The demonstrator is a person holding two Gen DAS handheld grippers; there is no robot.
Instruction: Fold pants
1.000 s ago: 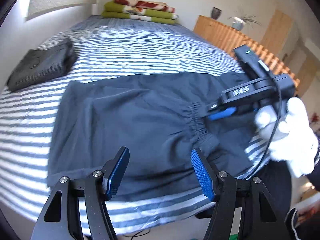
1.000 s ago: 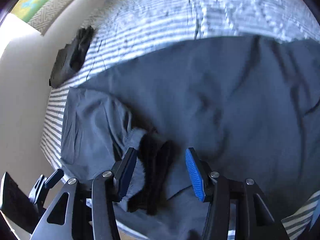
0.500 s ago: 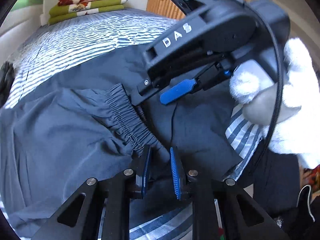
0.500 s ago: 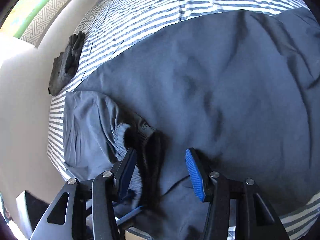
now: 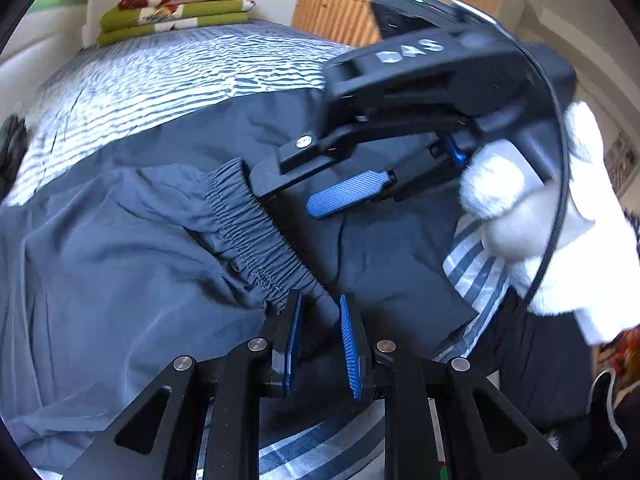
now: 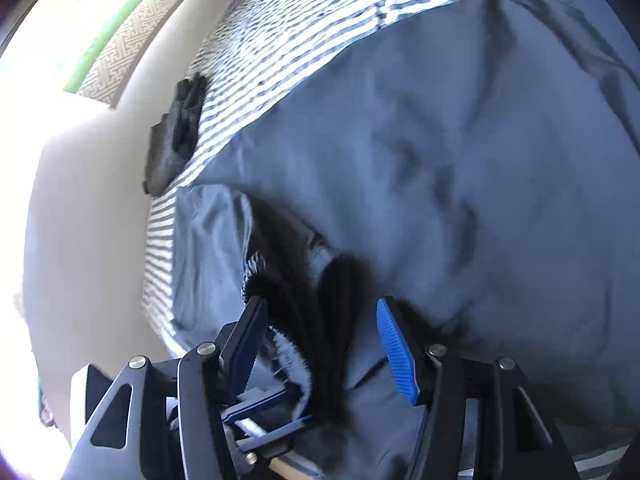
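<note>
Dark blue-grey pants [image 5: 120,272] lie spread on the striped bed [image 5: 180,72], with the elastic waistband [image 5: 256,232] folded over on top. My left gripper [image 5: 320,344] is shut on the near end of that waistband; cloth fills the narrow gap between its blue pads. A white-gloved hand [image 5: 532,240] holds my right gripper [image 5: 284,200], which hovers open just above the far end of the waistband. In the right wrist view the right gripper [image 6: 320,344] straddles the bunched waistband [image 6: 288,300] without pinching it. The left gripper [image 6: 288,416] shows low in that view, under the fold.
A folded black garment [image 6: 176,136] lies at the bed's left edge by the wall. Folded green and red blankets [image 5: 172,12] are stacked at the head of the bed. A wooden dresser [image 5: 336,16] with a vase stands beyond it. The near bed edge [image 5: 320,448] is under my left gripper.
My left gripper went from wide open to shut on the waistband's near end. The right gripper stayed open and has moved closer over the waistband.
</note>
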